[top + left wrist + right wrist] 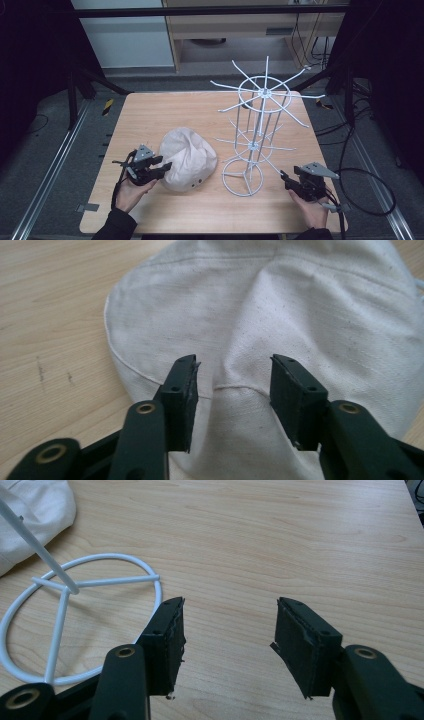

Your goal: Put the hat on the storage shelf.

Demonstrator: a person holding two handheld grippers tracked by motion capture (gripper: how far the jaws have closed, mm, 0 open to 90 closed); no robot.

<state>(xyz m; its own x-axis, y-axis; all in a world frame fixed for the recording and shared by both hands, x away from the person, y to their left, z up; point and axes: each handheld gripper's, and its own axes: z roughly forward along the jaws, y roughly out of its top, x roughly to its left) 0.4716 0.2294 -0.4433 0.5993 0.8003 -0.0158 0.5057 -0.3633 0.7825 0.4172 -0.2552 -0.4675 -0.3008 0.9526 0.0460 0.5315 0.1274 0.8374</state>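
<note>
No readable writing or brand anywhere, not on the hat, the rack or the grippers.

The hat (187, 159), off-white cloth with a couple of small eyelets on its near side, lies crumpled on the table (150, 115) left of centre. The left gripper (164, 167) is right at the hat's left edge. In the left gripper view its jaws are apart with the hat's seamed fabric (280, 315) between and beyond them; can't tell if the pads actually touch the cloth.

The white wire rack (256, 125) stands upright just right of the hat, its round base (242, 176) flat on the wood and spokes fanning out at two levels. Its lower spokes and base sit between the hat and the right gripper (284, 176).

The right gripper hovers near the table's front right, jaws apart with nothing between them, just bare wood. In the right gripper view the base ring (75, 615) is just left of the left jaw.

Behind the table there's dark frame legs, cables on the floor and a wooden cabinet (240, 25).
</note>
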